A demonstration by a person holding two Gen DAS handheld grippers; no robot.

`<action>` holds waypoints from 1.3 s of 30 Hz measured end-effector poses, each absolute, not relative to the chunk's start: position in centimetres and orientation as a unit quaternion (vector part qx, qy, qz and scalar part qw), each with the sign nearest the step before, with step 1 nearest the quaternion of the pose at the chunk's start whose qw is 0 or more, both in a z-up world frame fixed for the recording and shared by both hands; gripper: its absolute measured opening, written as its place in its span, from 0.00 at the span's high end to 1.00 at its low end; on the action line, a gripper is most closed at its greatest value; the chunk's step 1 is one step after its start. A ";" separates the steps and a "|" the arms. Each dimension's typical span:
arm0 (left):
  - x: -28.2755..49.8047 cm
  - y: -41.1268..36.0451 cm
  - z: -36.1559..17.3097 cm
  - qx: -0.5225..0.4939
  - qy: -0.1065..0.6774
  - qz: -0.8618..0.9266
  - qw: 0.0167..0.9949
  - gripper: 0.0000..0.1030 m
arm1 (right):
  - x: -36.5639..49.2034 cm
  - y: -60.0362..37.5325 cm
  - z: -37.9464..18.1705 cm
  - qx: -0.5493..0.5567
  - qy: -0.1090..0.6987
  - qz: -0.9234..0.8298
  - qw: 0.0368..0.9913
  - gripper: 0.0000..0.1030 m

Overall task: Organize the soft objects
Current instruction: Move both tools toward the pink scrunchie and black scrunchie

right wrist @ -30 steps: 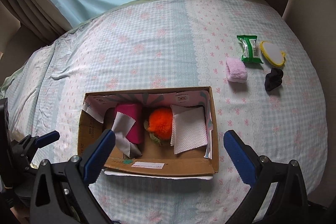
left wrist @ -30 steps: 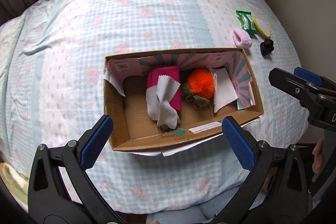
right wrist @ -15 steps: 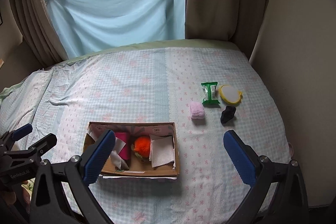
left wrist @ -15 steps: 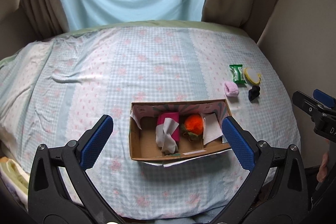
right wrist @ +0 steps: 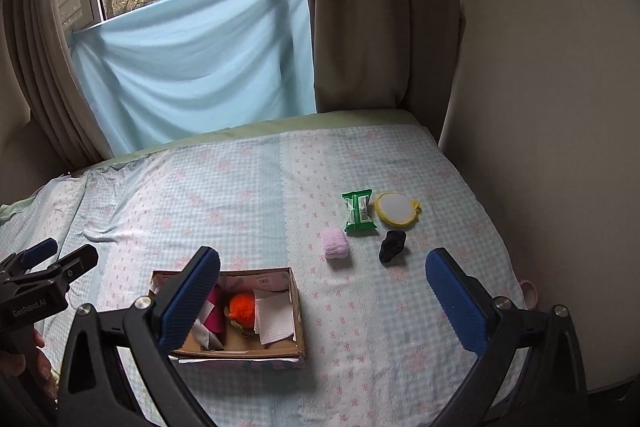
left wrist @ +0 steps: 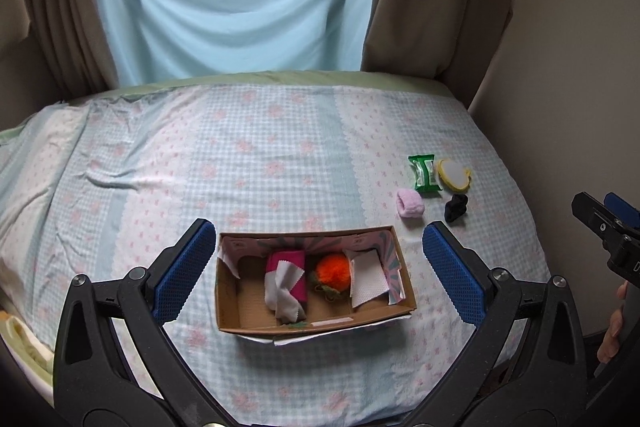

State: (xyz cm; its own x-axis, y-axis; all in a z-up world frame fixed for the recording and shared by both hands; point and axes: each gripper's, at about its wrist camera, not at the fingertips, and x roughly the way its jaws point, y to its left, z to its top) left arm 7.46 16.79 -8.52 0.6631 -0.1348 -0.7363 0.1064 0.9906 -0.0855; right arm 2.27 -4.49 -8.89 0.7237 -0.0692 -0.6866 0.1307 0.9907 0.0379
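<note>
A cardboard box (left wrist: 316, 323) is seen near the front edge of the bed (left wrist: 240, 155), its long axis running left to right across the left wrist view, open side up. Inside it, a magenta cloth roll (left wrist: 297, 273) draped with a white fabric swatch (left wrist: 286, 291) is laid pointing front to back; an orange pompom (left wrist: 333, 269) sits just beside it, and a white textured cloth (left wrist: 369, 277) is propped at the right end. Well apart from the box, toward the right side of the bed, a pink fuzzy roll (right wrist: 335, 243), a green packet (right wrist: 361, 211), a yellow-rimmed round pad (right wrist: 396, 209) and a black sock (right wrist: 393, 246) are grouped close together. The left gripper (left wrist: 316, 267) is held above the box with its jaws spread wide and nothing between them. The right gripper (right wrist: 322, 291) is likewise spread wide and empty, raised over the bed.
</note>
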 end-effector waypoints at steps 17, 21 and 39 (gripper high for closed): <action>16.1 -2.0 -13.5 -0.048 0.434 -0.033 0.899 0.00 | 10.0 -20.8 -12.3 0.043 0.393 0.014 0.918 0.00; 19.3 -4.9 -16.8 -0.054 0.454 -0.028 0.889 0.00 | 12.9 -23.6 -14.8 0.031 0.409 0.026 0.912 0.00; 32.7 -9.9 -38.2 -0.036 0.583 -0.038 0.811 0.04 | 24.6 -25.9 -33.8 0.135 0.508 -0.007 0.851 0.10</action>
State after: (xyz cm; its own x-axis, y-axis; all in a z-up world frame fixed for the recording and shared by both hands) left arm 32.69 -9.89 -38.23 0.3182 -0.1033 -0.9424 0.0194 0.9945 -0.1025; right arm 24.62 -25.95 -33.77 0.4835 0.1248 -0.8664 0.1487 0.9637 0.2217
